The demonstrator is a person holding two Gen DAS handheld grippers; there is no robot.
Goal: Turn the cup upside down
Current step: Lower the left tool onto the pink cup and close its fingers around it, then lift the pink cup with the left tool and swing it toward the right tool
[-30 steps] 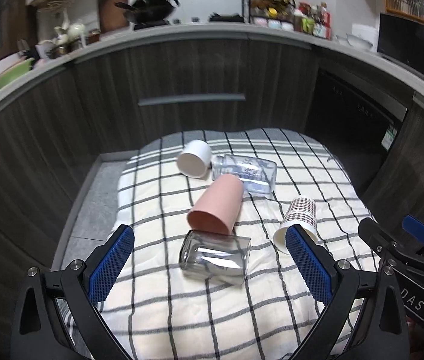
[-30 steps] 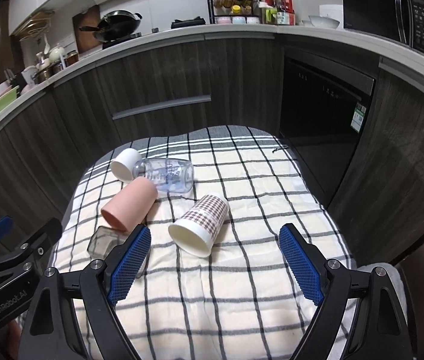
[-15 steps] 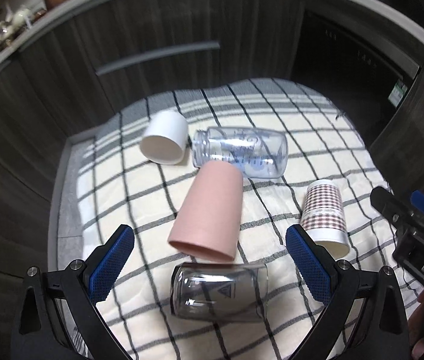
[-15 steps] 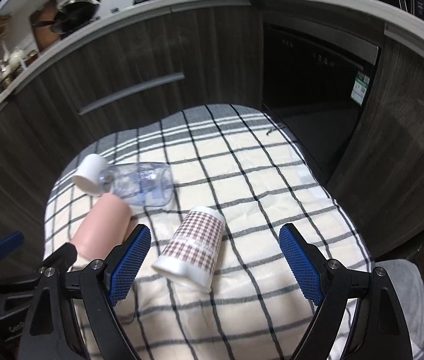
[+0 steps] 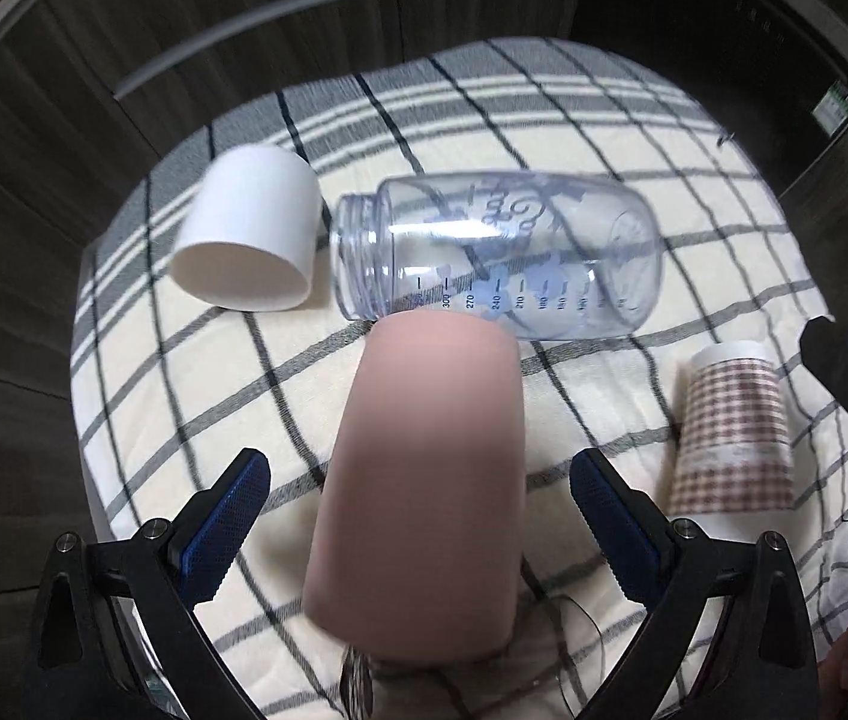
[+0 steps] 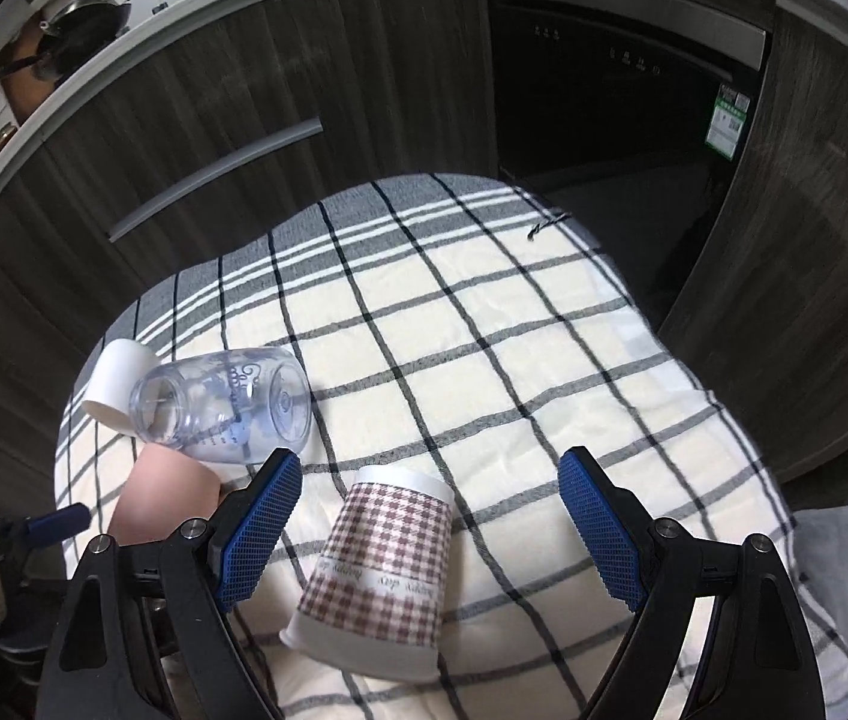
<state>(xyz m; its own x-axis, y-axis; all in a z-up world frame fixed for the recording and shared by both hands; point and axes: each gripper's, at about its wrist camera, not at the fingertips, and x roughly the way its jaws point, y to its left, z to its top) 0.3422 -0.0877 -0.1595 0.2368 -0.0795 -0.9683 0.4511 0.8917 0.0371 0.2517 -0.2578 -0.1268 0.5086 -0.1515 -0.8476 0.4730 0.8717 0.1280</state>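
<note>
Between open jaws, pink cup (image 5: 424, 480) lengthwise.

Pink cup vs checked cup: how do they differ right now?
The pink cup is plain and matte; the checked cup has a brown houndstooth print with white bands at both ends. The pink cup lies between the open fingers of the left tool; the checked cup lies between those of the right tool. The pink cup's closed end touches the clear bottle; the checked cup touches nothing else. Both lie on their sides on the plaid cloth, ungripped.

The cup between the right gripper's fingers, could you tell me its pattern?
Brown-and-white check cup, clearest in right wrist view.
</note>
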